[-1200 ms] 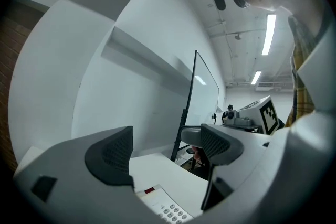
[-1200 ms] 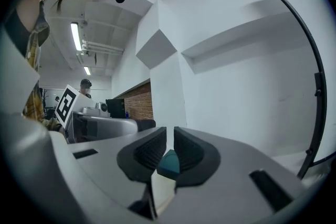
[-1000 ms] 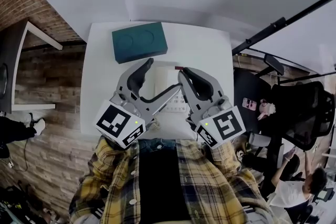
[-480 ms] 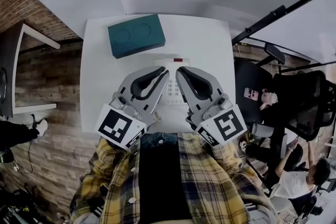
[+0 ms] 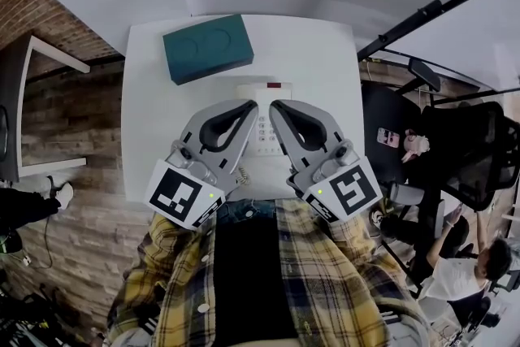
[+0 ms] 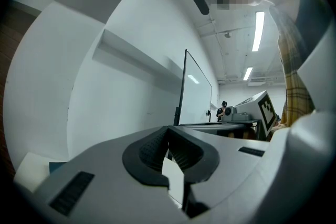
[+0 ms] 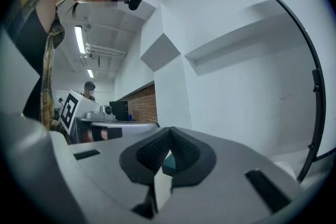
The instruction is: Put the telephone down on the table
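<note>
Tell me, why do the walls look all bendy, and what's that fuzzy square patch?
Left gripper view: the wide lens curves the wall, leaves dark corners, and the ceiling lights glare white; the blocky patch was added afterwards to hide a face. Right gripper view: same bending, same patch. Head view: the table edges bow slightly.

On the white table (image 5: 150, 134), a teal box (image 5: 208, 49) is laid at eleven o'clock and a phone (image 5: 262, 98) near centre.
</note>
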Demonstrator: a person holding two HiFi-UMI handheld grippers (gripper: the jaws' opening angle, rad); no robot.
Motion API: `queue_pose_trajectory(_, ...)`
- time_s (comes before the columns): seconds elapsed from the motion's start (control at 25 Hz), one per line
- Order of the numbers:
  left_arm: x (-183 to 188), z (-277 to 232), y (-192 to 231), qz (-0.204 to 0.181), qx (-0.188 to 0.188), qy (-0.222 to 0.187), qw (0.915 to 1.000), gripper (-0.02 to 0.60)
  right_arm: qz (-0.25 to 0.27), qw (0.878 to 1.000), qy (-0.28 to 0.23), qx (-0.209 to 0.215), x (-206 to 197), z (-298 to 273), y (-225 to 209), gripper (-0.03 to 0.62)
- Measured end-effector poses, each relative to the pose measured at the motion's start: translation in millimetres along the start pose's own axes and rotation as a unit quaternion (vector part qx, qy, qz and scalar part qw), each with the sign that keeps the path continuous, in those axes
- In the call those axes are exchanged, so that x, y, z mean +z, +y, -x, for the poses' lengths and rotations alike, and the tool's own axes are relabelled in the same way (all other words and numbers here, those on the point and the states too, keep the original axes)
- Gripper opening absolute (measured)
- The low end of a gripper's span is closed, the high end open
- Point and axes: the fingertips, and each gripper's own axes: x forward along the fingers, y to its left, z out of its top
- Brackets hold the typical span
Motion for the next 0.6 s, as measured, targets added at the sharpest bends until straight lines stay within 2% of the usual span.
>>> queue_pose_trajectory(0.6,-4.7,-2.7,-2.0,-0.005,-0.004,0.006,1.0000,0.015,0.003,1.000,0.004,-0.007,-2.4,1.5,-4.6,0.025)
